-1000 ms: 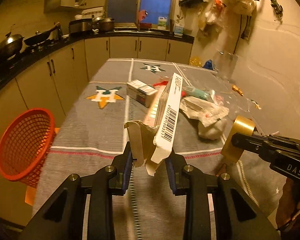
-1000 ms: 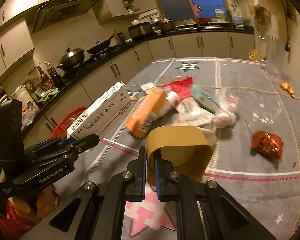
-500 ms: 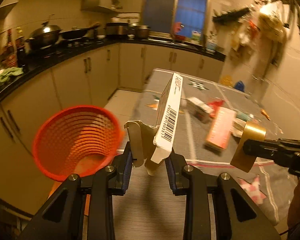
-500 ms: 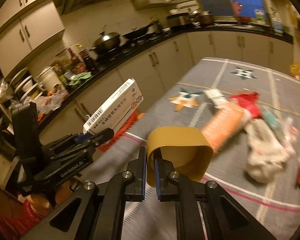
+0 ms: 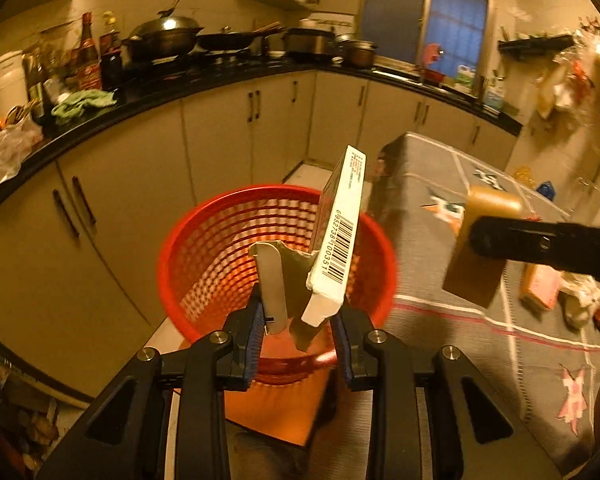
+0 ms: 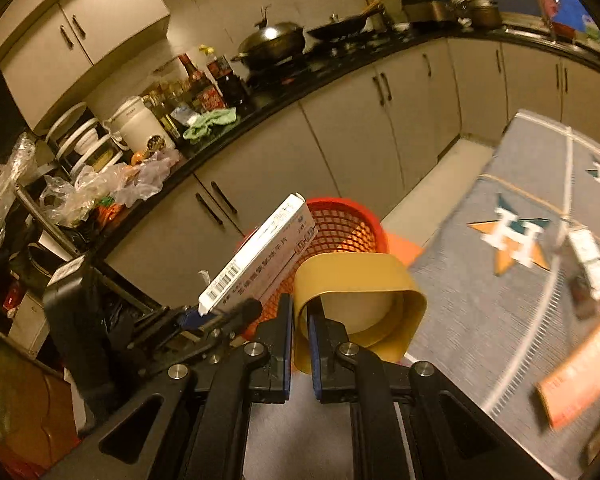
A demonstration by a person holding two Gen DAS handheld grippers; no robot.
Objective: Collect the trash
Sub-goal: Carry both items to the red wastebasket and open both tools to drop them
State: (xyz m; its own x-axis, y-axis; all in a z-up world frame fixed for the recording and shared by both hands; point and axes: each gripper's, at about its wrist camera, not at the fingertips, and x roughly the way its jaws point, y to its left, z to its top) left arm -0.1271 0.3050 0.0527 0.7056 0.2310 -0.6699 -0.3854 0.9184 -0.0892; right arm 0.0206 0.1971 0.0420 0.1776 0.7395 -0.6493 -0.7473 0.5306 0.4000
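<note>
My left gripper [image 5: 296, 316] is shut on a torn white carton with a barcode [image 5: 338, 236] and holds it over the open mouth of a red mesh basket [image 5: 204, 256]. My right gripper [image 6: 299, 320] is shut on the wall of a squashed tan tape ring [image 6: 364, 304], held above the table's left edge beside the basket [image 6: 348, 228]. The carton [image 6: 260, 256] and the left gripper also show in the right wrist view; the tape ring [image 5: 480, 248] shows in the left wrist view.
The basket stands on the floor between beige cabinets [image 5: 140, 184] and the grey cloth-covered table [image 5: 452, 320]. More trash lies on the table: an orange box [image 6: 580, 376], a small white box [image 6: 588, 264], crumpled wrappers [image 5: 580, 300].
Both grippers swung left from the table toward the basket. The carton is now over the basket's mouth, and the tape ring has come to the table's left edge beside it.
</note>
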